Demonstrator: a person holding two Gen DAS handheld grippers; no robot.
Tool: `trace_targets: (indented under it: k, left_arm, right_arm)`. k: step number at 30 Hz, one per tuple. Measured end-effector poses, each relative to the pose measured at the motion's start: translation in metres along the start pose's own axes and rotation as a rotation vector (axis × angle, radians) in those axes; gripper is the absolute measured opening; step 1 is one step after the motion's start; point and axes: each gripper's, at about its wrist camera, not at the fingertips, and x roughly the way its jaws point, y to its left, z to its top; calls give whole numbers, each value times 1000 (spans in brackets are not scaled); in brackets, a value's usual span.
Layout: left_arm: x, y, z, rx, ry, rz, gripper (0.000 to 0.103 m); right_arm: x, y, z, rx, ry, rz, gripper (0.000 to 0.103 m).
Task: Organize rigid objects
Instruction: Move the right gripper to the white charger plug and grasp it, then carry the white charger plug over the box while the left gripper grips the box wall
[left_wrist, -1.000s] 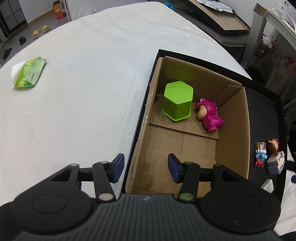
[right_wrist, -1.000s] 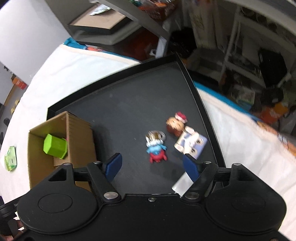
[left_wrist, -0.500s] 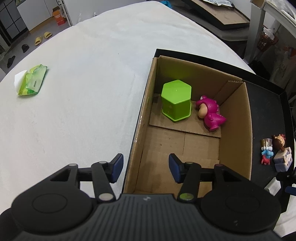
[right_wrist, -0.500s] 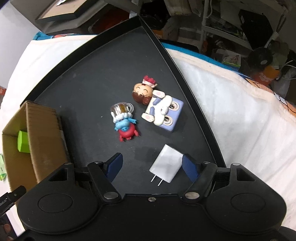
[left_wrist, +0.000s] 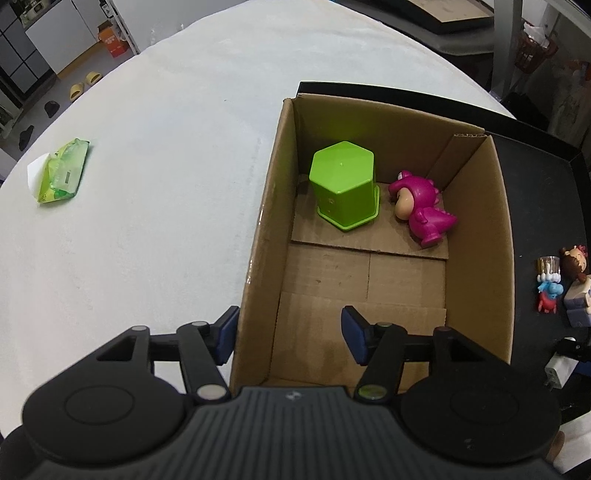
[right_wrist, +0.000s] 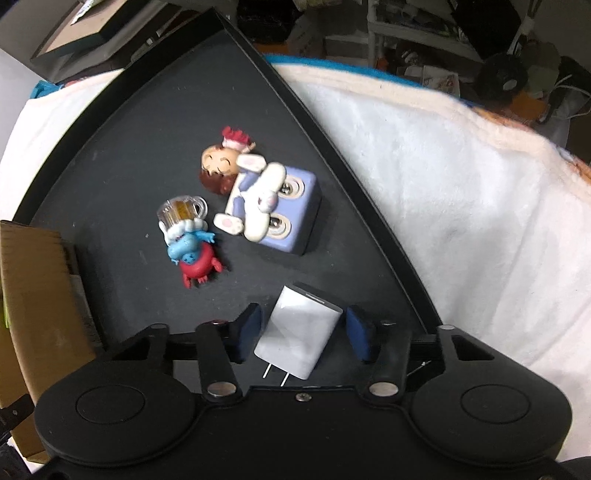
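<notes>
1. Right wrist view: right gripper (right_wrist: 303, 332) spread wide around the white charger (right_wrist: 298, 333), one blue pad on each side, gaps showing on both flanks, so not yet gripped. Charger lying flat on the black tray (right_wrist: 140, 122), prongs pointing back toward the gripper body.
2. Just beyond the charger: blue-and-red figurine (right_wrist: 188, 240) with a small mug on its head, and a lilac block toy (right_wrist: 275, 210) with a white bunny on top, touching a brown-haired doll head (right_wrist: 218, 168). All loose on the tray, none boxed.
3. Left wrist view: left gripper (left_wrist: 288, 334) open and empty, straddling the near left wall of the cardboard box (left_wrist: 476, 236), one pad outside, the other inside; whether touching the wall, unclear.
4. Inside the box, at the far end: green hexagonal container (left_wrist: 343, 181) and pink dinosaur figure (left_wrist: 421, 210) on its side, just beside each other.
5. Well apart on the white cloth: green wipes packet (left_wrist: 61, 171).
6. Step in hand, judged: pick-up of the charger. Next move likely calls for closing squarely on its long smooth sides, lifting level, then carrying over to the box's bare near floor.
</notes>
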Motion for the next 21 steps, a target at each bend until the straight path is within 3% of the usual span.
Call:
trace_targets:
  k: [21]
  left_arm:
    - [-3, 4, 0, -1, 2, -6, 58]
  right_arm:
    - [-22, 9, -8, -76, -89, 44, 38]
